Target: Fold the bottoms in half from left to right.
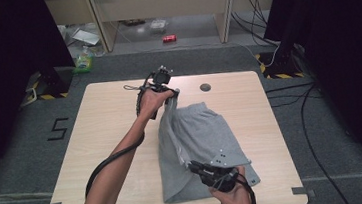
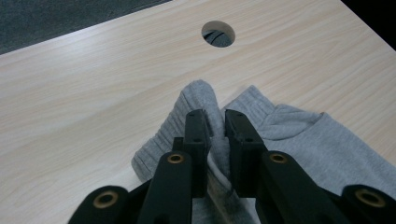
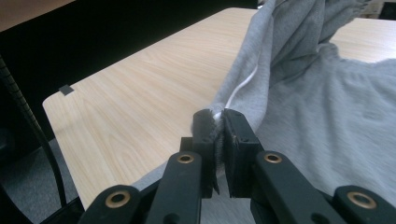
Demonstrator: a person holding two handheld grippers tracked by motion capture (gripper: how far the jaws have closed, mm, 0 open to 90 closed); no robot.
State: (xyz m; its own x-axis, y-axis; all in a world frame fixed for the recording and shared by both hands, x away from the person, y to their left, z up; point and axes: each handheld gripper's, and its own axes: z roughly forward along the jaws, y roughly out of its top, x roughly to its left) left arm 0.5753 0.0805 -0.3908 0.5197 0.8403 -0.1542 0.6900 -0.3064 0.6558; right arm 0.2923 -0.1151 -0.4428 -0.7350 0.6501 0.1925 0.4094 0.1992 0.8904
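Lying at the centre of the high view, the grey garment point(image 1: 198, 140) rested on the surface point(image 1: 107, 139); the left hand-held gripper point(image 1: 168, 95) clamped its ribbed edge at the top, and the right hand-held gripper point(image 1: 195, 167) pinched another edge lower down.

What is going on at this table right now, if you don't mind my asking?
A person is handling a grey garment on the wooden table with a claw in each hand. The left claw is shut on a ribbed edge at the far end, near the table's round hole. The right claw is shut on an edge at the near end. The stretch of fabric between them is lifted off the table, while the rest lies flat.
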